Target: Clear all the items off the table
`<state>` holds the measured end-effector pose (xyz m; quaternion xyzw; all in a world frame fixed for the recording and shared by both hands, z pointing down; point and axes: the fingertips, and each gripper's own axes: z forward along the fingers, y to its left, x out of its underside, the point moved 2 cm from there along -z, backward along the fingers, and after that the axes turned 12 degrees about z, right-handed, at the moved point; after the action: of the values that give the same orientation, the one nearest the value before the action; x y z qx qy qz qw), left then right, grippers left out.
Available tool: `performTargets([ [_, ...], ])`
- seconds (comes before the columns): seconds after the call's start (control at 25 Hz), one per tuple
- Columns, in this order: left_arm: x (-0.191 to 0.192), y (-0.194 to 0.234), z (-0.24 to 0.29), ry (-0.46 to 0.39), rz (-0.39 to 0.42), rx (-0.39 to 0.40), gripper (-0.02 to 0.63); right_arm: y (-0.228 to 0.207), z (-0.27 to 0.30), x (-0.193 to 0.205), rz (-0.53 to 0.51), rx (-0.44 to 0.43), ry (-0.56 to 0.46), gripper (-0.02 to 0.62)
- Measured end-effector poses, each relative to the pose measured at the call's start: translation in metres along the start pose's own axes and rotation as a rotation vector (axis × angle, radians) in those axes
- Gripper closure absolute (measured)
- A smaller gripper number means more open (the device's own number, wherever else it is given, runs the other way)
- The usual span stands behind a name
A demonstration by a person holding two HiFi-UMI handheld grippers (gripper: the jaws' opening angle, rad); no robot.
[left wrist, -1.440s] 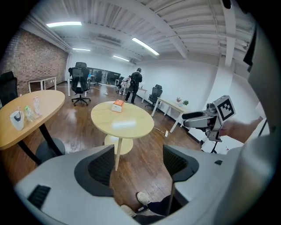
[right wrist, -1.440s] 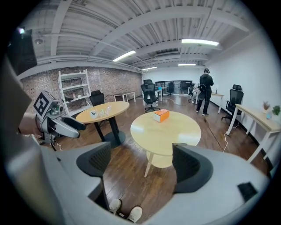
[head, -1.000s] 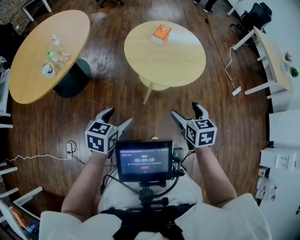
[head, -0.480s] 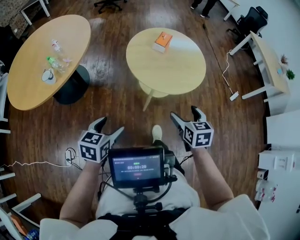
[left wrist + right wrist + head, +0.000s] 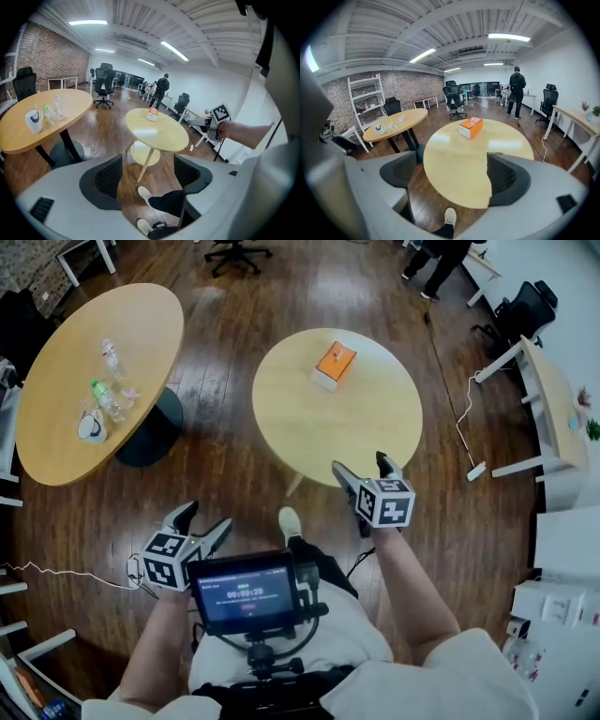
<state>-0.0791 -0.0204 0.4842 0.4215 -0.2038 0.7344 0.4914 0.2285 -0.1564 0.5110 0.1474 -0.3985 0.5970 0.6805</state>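
An orange and white tissue box (image 5: 335, 365) lies on the far part of the round light-wood table (image 5: 375, 418). In the right gripper view the box (image 5: 470, 127) sits beyond the jaws. My right gripper (image 5: 361, 466) hangs over the table's near edge, well short of the box. Its jaws have just been opening, are open, and hold nothing. My left gripper (image 5: 206, 517) is open and empty, low at the left over the wooden floor, away from the table. In the left gripper view the table (image 5: 159, 133) and box (image 5: 153, 114) are far ahead.
An oval table (image 5: 56, 409) at the left carries bottles (image 5: 108, 397) and a cup (image 5: 91, 428). A white desk (image 5: 553, 399) and a cable lie at the right. A person (image 5: 441, 259) stands far off. My shoe (image 5: 289, 523) shows below, and a screen (image 5: 242, 592) sits at my chest.
The round table has come nearer. My right gripper has moved forward to its near edge. My left gripper has drifted down and left in the head view, and a foot has stepped forward.
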Motion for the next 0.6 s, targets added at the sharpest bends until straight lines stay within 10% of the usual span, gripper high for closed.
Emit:
performTargets([
  [0.6, -0.059, 0.053, 0.041, 0.070, -0.115, -0.233, 0.264, -0.050, 0.236, -0.129, 0.162, 0.038, 0.072, 0.008],
])
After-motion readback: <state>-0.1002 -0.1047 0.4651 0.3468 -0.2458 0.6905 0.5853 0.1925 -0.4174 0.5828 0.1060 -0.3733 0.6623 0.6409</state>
